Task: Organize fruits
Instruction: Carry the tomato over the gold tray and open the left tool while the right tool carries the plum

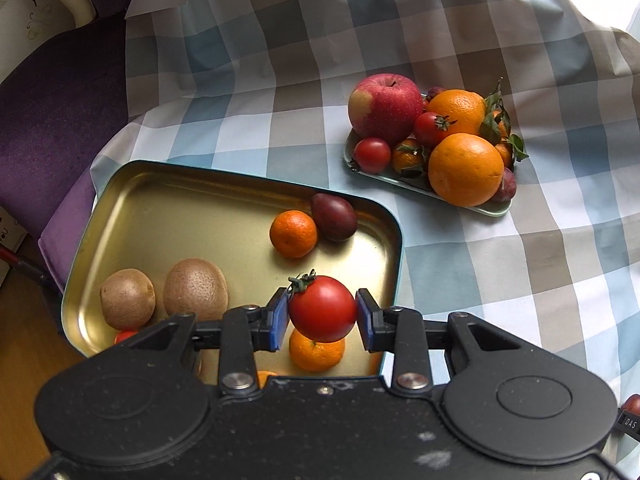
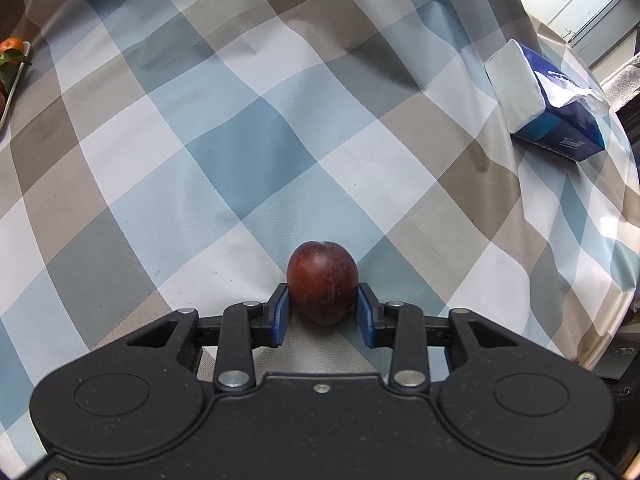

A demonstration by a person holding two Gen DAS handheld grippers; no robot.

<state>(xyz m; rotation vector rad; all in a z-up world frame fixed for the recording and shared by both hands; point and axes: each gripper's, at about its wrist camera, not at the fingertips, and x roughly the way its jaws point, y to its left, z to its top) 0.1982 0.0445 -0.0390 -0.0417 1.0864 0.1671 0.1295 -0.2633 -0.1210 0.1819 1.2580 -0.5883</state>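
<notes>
My left gripper [image 1: 322, 318] is shut on a red tomato [image 1: 322, 308] and holds it above the gold metal tray [image 1: 168, 200]. The tray holds two kiwis [image 1: 127, 298] [image 1: 195, 289], a mandarin [image 1: 293, 233], a dark plum [image 1: 334, 217], another mandarin [image 1: 317, 350] under the tomato, and a small tomato [image 1: 125, 336] partly hidden by the gripper. A pale green plate [image 1: 420, 186] at the right carries an apple [image 1: 385, 107], two oranges [image 1: 465, 169], tomatoes and leafy mandarins. My right gripper [image 2: 322, 312] is shut on a dark red plum [image 2: 322, 282] above the checked cloth.
A checked tablecloth [image 2: 248, 152] covers the table. A blue tissue pack [image 2: 548, 100] lies at the far right in the right wrist view. A purple cushioned chair [image 1: 52, 112] stands left of the gold tray. The plate's edge [image 2: 12, 84] shows at the right wrist view's left border.
</notes>
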